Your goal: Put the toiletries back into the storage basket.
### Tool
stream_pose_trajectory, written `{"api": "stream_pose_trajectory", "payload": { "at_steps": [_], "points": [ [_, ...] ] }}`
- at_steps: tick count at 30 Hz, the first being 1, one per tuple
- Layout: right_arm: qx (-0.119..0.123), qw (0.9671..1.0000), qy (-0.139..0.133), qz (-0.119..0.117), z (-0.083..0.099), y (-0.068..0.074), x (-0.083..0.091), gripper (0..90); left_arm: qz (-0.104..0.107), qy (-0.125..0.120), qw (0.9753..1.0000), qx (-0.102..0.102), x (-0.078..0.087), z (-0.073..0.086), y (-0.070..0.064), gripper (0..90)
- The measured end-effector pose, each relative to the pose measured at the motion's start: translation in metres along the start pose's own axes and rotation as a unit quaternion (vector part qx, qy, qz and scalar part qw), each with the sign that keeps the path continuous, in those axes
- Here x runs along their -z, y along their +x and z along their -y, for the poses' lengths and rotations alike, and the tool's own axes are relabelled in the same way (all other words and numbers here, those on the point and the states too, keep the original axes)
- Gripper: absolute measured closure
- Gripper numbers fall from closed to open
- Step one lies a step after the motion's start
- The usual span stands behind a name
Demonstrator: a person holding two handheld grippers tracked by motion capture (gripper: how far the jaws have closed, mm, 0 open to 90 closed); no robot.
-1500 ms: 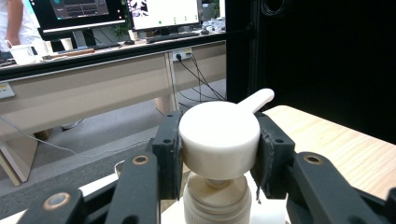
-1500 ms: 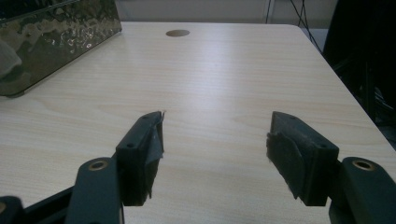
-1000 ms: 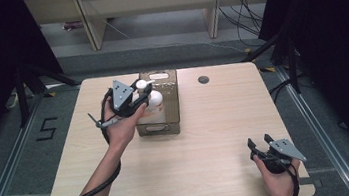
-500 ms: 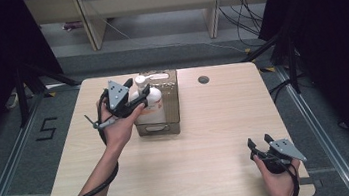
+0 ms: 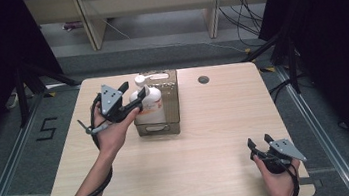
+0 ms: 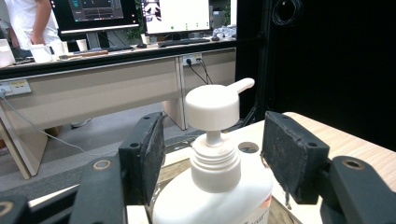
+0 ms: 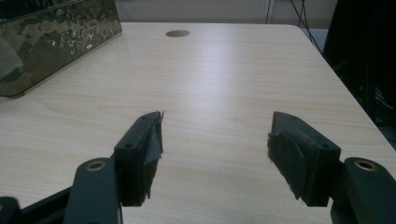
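A light wooden table (image 5: 208,139) carries a dark patterned bin (image 5: 165,110) near its far left side. A white pump bottle (image 5: 148,101) stands upright in that bin, pump head (image 6: 212,106) on top with its spout pointing away. The left gripper (image 5: 130,103) has its 2 jaws spread to either side of the bottle's neck, a gap showing on both sides. The right gripper (image 5: 260,144) rests near the table's front right corner, jaws wide apart, holding nothing.
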State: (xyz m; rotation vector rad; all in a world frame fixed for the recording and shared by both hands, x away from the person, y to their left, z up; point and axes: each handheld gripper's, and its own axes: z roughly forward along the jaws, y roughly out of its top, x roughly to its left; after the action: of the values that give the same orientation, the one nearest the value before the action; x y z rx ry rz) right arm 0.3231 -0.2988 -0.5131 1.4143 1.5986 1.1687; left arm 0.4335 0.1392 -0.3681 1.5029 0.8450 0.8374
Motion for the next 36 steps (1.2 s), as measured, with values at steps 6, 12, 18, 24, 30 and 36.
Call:
{"api": "stream_pose_trajectory", "payload": {
  "at_steps": [6,12,18,24,30,36],
  "points": [
    [0.006,1.0000,0.002,-0.003,0.000,-0.001,0.000,35.8,-0.001,0.000,1.0000,0.001,0.011,0.005,0.004,38.0],
    [0.000,1.0000,-0.007,0.001,0.000,0.000,-0.001,35.8,-0.004,0.001,1.0000,0.000,0.019,0.010,0.005,37.9],
    [0.002,1.0000,-0.006,0.001,0.000,0.000,-0.001,35.8,-0.007,0.002,1.0000,-0.001,0.029,0.016,0.007,37.9],
    [0.000,1.0000,-0.003,-0.001,0.000,0.000,0.000,35.7,-0.009,0.004,0.9999,0.001,0.038,0.023,0.009,37.9],
    [0.006,0.9999,0.001,-0.010,0.000,-0.001,0.000,35.8,-0.014,0.005,0.9999,0.006,0.047,0.032,0.012,37.8],
    [0.009,1.0000,-0.001,0.003,0.000,-0.001,0.001,35.7,-0.019,0.011,0.9997,0.010,0.056,0.042,0.015,37.8]
  ]
}}
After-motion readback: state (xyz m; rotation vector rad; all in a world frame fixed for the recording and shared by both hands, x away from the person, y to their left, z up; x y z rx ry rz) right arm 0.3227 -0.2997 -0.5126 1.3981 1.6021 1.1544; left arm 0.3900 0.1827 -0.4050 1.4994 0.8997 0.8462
